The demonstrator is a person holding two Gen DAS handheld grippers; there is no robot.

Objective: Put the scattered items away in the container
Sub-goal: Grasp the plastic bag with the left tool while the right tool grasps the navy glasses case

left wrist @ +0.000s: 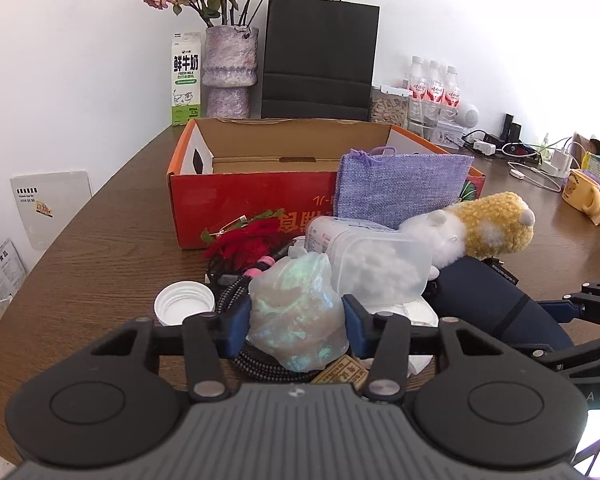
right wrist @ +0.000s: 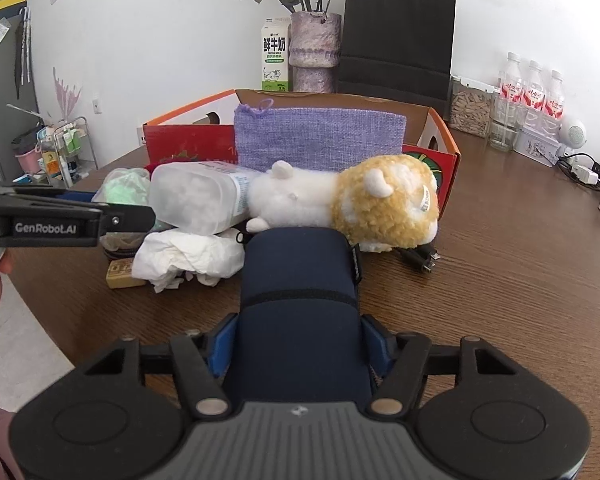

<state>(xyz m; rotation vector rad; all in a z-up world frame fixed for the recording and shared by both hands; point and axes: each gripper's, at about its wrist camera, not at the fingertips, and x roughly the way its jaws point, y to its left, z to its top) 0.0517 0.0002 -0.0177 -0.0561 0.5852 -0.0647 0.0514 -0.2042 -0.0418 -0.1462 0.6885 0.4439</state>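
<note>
An open red cardboard box (left wrist: 236,196) stands on the brown table, also in the right wrist view (right wrist: 188,140). In front of it lies a heap of items. My left gripper (left wrist: 298,322) is shut on a crumpled iridescent plastic bag (left wrist: 296,312). My right gripper (right wrist: 298,344) is shut on a dark navy cylindrical pouch (right wrist: 300,288), also seen in the left wrist view (left wrist: 496,300). A purple woven pouch (right wrist: 320,138) leans on the box. A white and yellow plush toy (right wrist: 352,200) and a clear tub of cotton balls (right wrist: 198,196) lie in the heap.
A white cap (left wrist: 184,302), a red fabric flower (left wrist: 248,242), crumpled tissue (right wrist: 188,256), a braided cable (left wrist: 260,364) and a small wooden block (right wrist: 120,274) lie nearby. Behind the box stand a milk carton (left wrist: 186,78), a flower vase (left wrist: 230,72), a black paper bag (left wrist: 320,60) and water bottles (left wrist: 434,88).
</note>
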